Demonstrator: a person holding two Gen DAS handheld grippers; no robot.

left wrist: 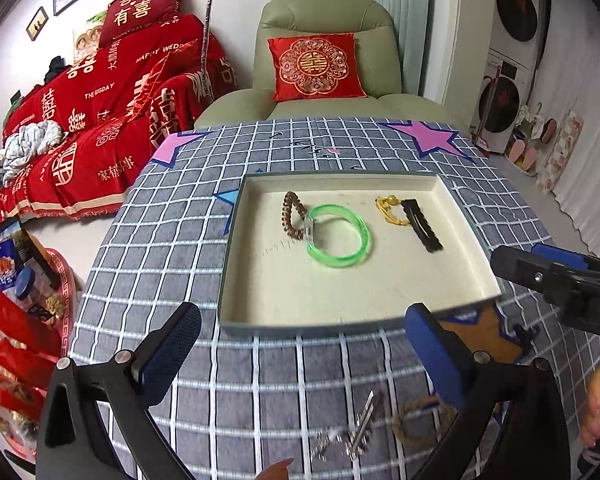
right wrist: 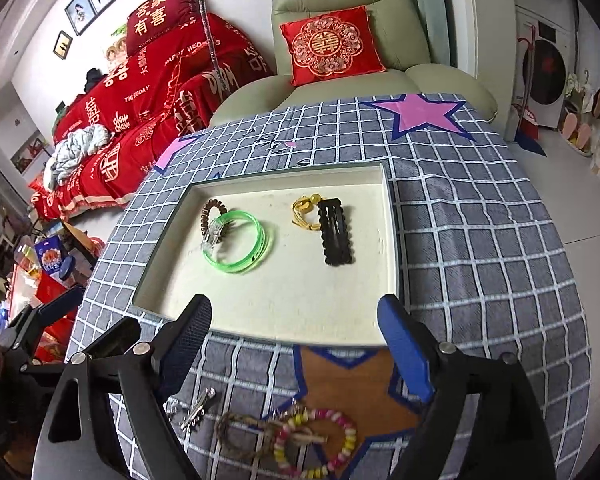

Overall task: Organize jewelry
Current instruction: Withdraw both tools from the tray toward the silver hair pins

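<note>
While both grippers hang over the near edge of the shallow cream cardboard tray (left wrist: pixel 452 216), nothing is gripped yet.

Left wrist view: left gripper (left wrist: pixel 300 356) is wide open & empty, fingers over the grey checked tablecloth (left wrist: pixel 172 240) just short of the tray. Inside the tray: translucent green plastic bangle (left wrist: pixel 340 236) overlapping a brown beaded bracelet (left wrist: pixel 290 216), w/ a yellow cord charm (left wrist: pixel 388 210) touching a black scalloped hair clip (left wrist: pixel 422 226) to their right. Probably sorted pieces. Silver metal hair clip (left wrist: pixel 360 428) lies blurred on the cloth, nearer than the tray.

Right wrist view: right gripper (right wrist: pixel 296 344) also spread wide, holding nothing. Nearer than the tray, a pink-yellow beaded bracelet (right wrist: pixel 320 444) & a brown braided cord bracelet (right wrist: pixel 240 432) tangle together on the cloth, unsorted; likely next pickups.
</note>
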